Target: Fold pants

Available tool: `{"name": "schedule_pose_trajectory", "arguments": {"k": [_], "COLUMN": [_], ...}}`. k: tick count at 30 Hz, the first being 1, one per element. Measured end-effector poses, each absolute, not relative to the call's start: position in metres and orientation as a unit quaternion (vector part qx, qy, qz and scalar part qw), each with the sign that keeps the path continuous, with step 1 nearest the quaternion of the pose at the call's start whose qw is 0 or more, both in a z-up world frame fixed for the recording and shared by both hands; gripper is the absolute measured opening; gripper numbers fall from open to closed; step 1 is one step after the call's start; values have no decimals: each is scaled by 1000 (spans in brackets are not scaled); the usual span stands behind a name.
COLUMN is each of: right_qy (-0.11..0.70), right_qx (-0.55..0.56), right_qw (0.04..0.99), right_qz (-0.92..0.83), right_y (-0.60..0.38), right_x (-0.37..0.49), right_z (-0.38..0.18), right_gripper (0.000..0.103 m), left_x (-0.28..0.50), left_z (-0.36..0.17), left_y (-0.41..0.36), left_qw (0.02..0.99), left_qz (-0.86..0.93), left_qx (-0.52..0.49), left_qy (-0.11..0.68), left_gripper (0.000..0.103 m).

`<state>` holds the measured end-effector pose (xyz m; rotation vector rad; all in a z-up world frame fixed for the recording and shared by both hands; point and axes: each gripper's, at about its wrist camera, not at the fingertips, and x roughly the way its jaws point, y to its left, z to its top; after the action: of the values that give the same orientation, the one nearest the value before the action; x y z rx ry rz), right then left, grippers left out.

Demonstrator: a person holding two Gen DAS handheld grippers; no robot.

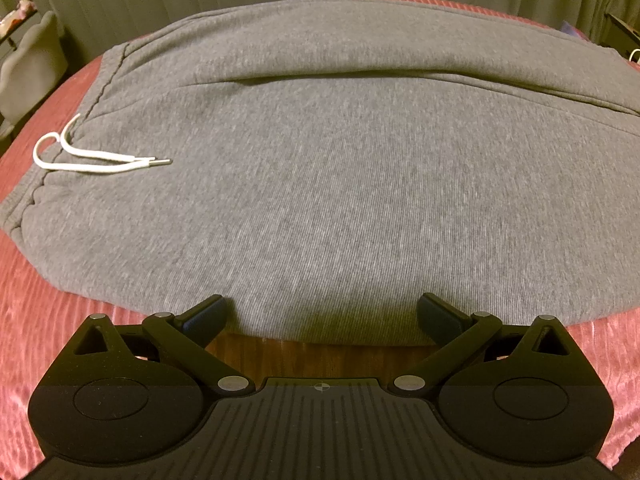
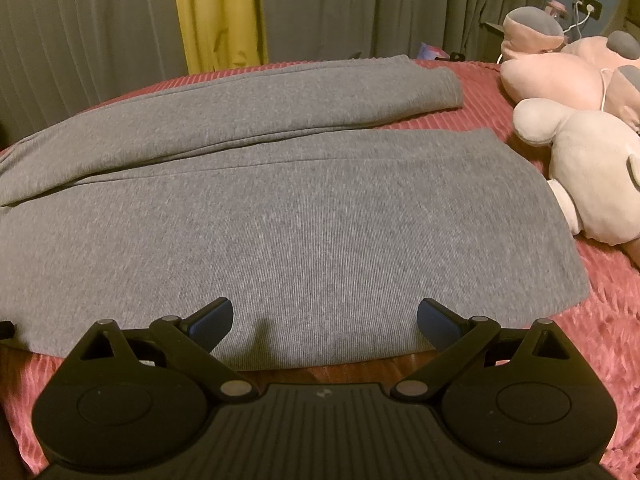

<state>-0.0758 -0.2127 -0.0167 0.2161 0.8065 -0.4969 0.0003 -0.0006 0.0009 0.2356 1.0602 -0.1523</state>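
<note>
Grey sweatpants (image 1: 320,168) lie flat on a red ribbed bedspread (image 1: 48,320). Their waistband with a white drawstring (image 1: 92,160) is at the left in the left wrist view. Both legs (image 2: 280,208) run to the right in the right wrist view, the far leg ending in a cuff (image 2: 448,88). My left gripper (image 1: 322,314) is open at the near edge of the pants below the waist, with nothing between its fingers. My right gripper (image 2: 325,318) is open at the near edge of the near leg and holds nothing.
Pink and cream plush toys (image 2: 580,152) lie on the bed to the right of the leg ends. Grey curtains (image 2: 100,40) and a yellow one (image 2: 220,12) hang behind the bed. A wooden bed edge (image 1: 320,356) shows under the grippers. A chair (image 1: 28,68) stands far left.
</note>
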Motion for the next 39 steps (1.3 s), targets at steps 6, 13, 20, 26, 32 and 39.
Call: {"name": "schedule_pose_trajectory", "arguments": {"k": [6, 13, 20, 26, 32, 39], "right_qy": [387, 388, 390, 393, 395, 396], "right_qx": [110, 116, 117, 118, 118, 118], "right_qw": [884, 883, 882, 881, 879, 879], "right_qz": [-238, -237, -237, -237, -238, -239], "right_y": [-215, -217, -218, -219, -218, -217], "right_x": [-76, -76, -75, -74, -74, -74], "right_z": [-17, -18, -18, -20, -20, -20], "right_gripper": [99, 99, 99, 99, 99, 99], "left_x": [0, 0, 0, 0, 1, 1], "left_z": [1, 1, 1, 1, 1, 1], "left_y": [0, 0, 0, 0, 0, 0], "left_qw": [853, 853, 853, 853, 853, 853], "left_qz": [-73, -73, -73, -73, -73, -73], "left_qx": [112, 111, 112, 112, 112, 112], "left_qy": [504, 504, 504, 504, 505, 505], "left_gripper": [103, 103, 103, 103, 103, 103]}}
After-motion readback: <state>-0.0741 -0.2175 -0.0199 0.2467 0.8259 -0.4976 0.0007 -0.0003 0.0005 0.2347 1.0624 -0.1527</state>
